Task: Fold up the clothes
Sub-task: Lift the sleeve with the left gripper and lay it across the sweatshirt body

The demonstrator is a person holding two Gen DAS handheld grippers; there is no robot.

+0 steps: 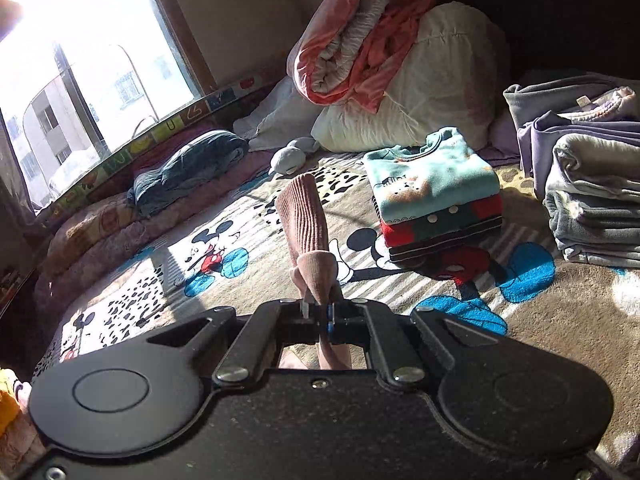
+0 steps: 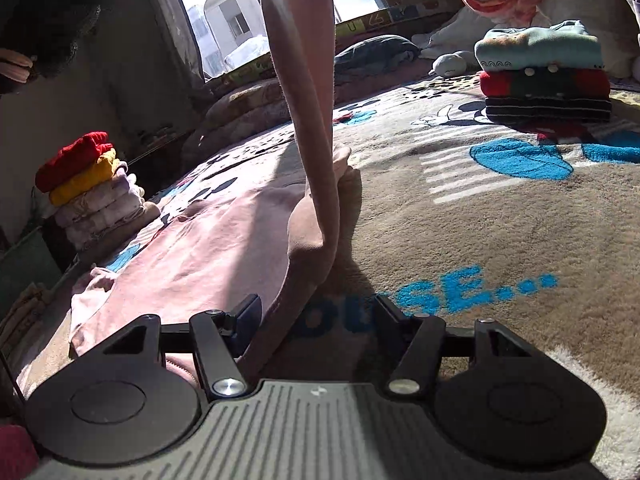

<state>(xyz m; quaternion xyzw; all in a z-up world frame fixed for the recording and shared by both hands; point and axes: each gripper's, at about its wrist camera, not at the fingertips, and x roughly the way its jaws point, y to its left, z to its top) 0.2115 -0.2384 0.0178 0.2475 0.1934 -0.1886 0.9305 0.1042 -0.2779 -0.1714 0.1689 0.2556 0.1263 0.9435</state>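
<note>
a pink garment (image 2: 192, 256) is spread on the near left part of a cartoon-print blanket (image 2: 500, 216), and one ribbed sleeve of it (image 1: 304, 216) is lifted clear of the bed. in the left wrist view the left gripper (image 1: 322, 312) is seen with its jaws pressed together on the bunched end of that sleeve, the ribbed cuff standing up beyond the fingers. in the right wrist view the raised sleeve is seen as a long pink strip rising from the garment toward the top of the frame, in front of the window (image 2: 236, 16). the right gripper (image 2: 316, 316) is held low over the blanket with its jaws wide apart; the edge of the garment lies between them, just beside the left finger, and nothing is clamped. a folded stack topped by a teal sweater (image 1: 432, 176) is set far right on the blanket, with grey folded clothes (image 1: 592, 200) further right. another folded pile, red on top (image 2: 76, 160), is seen at the left edge.
</note>
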